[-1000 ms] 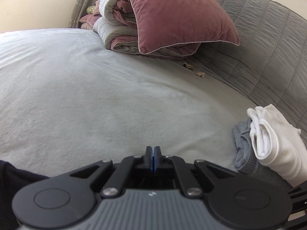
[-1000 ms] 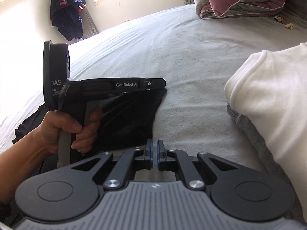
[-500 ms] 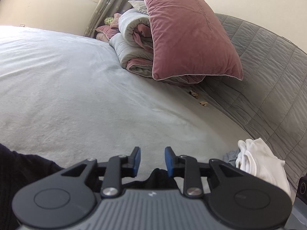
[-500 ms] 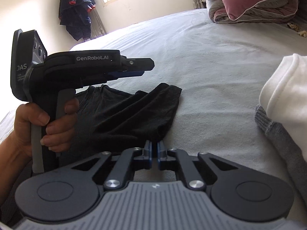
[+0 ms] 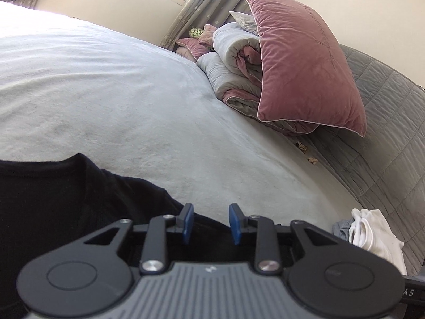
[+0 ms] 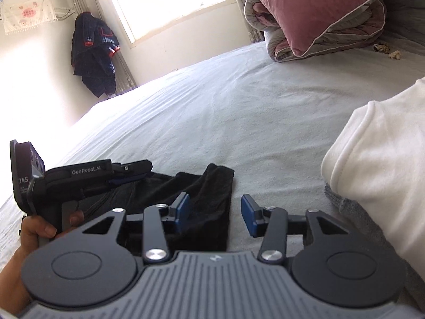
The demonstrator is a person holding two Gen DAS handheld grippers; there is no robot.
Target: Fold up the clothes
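A black garment [image 6: 204,199] lies bunched on the pale bed sheet [image 6: 239,111]. My right gripper [image 6: 215,216] hangs just over the garment's right edge. Its jaws are opening; the cloth lies below and between them, and the pads do not press it. My left gripper [image 5: 210,223] is open over the same black garment [image 5: 66,202], which runs under its fingers. The right wrist view shows the left gripper [image 6: 138,172] from the side, held by a hand [image 6: 37,228].
A folded white garment [image 6: 385,175] lies on a grey one [image 6: 336,199] at the right, also seen as the white garment [image 5: 372,235]. A pink pillow [image 5: 305,66] leans on a rolled quilt [image 5: 233,61] by the grey quilted cover [image 5: 390,133]. Dark clothes [image 6: 94,55] hang in the far corner.
Both grippers were shut and now stand open. The left one has moved left across the bed, bringing more black cloth into its view. The right one has stayed in place.
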